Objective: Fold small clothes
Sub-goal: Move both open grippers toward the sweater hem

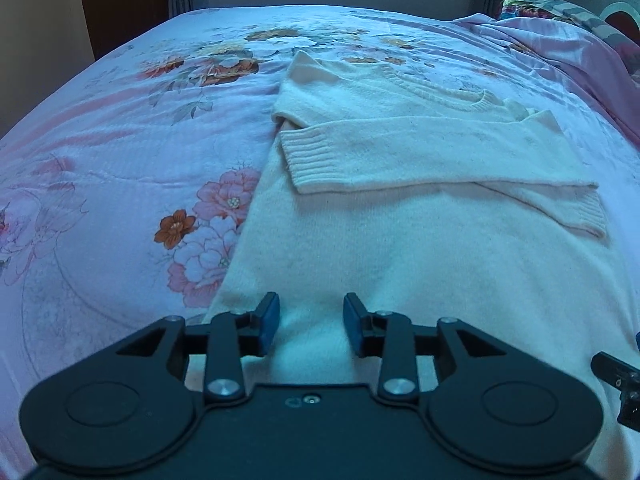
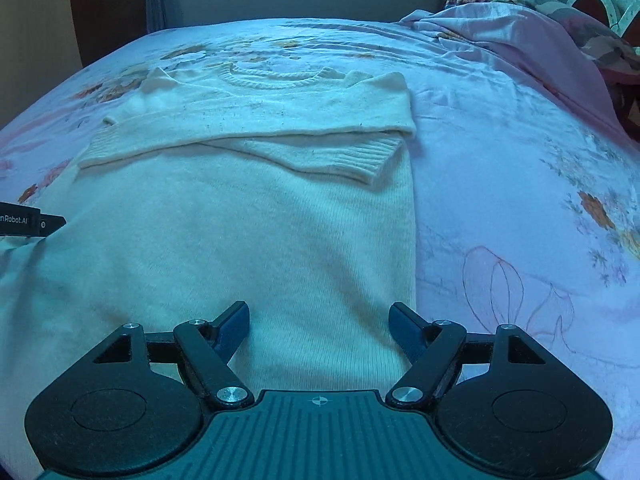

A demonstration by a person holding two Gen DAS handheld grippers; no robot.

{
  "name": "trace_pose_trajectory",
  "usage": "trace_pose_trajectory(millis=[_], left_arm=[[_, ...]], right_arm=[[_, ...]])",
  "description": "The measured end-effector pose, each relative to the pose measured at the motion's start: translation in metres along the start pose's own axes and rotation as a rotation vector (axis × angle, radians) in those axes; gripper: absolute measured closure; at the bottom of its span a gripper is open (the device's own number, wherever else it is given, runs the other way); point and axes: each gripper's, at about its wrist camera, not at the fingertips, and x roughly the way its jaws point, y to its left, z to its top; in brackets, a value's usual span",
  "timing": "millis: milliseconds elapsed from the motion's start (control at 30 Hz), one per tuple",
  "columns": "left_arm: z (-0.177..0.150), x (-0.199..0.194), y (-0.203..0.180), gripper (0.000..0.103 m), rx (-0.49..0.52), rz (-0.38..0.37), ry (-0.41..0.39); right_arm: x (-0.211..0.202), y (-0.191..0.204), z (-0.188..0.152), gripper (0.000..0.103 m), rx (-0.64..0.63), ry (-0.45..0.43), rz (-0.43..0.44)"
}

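Note:
A cream knit sweater [image 1: 420, 240] lies flat on the bed with its neck at the far end and both sleeves folded across the chest. It also shows in the right wrist view [image 2: 248, 232]. My left gripper [image 1: 311, 312] is open and empty over the sweater's near hem, towards its left edge. My right gripper [image 2: 319, 320] is open wide and empty over the near hem by the sweater's right edge. The top sleeve's ribbed cuff [image 1: 308, 156] points left. The lower cuff [image 2: 368, 160] points right.
The bed carries a pale floral sheet [image 1: 120, 184] with room on both sides of the sweater. A crumpled pink cloth [image 2: 520, 48] and patterned bedding lie at the far right. A wall and a dark wooden door [image 1: 120, 0] stand beyond the bed.

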Motion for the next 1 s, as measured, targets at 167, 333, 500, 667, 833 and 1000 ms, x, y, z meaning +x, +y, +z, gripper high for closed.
trace_pose_trajectory(millis=[167,333,500,667,833,1000], left_arm=[[-0.022,-0.017,0.006,0.061,0.01,-0.015,-0.006],[-0.043,-0.031,0.008,0.04,0.021,-0.002,-0.016],[-0.06,-0.043,0.012,0.018,0.023,-0.01,-0.037],[-0.072,-0.046,0.009,0.002,0.083,-0.032,-0.01],[-0.073,-0.05,0.009,0.002,0.101,-0.03,0.021],[-0.082,-0.061,0.018,0.007,0.1,-0.052,0.001]], right_arm=[[-0.02,0.001,-0.02,0.027,0.01,-0.01,-0.005],[-0.03,0.005,-0.037,0.027,0.011,-0.019,-0.002],[-0.047,0.008,-0.049,0.027,0.055,-0.059,0.001],[-0.054,0.013,-0.063,0.027,0.035,-0.058,0.001],[-0.064,0.01,-0.067,0.027,0.06,-0.048,0.02],[-0.074,0.007,-0.076,0.027,0.06,-0.044,0.022]])
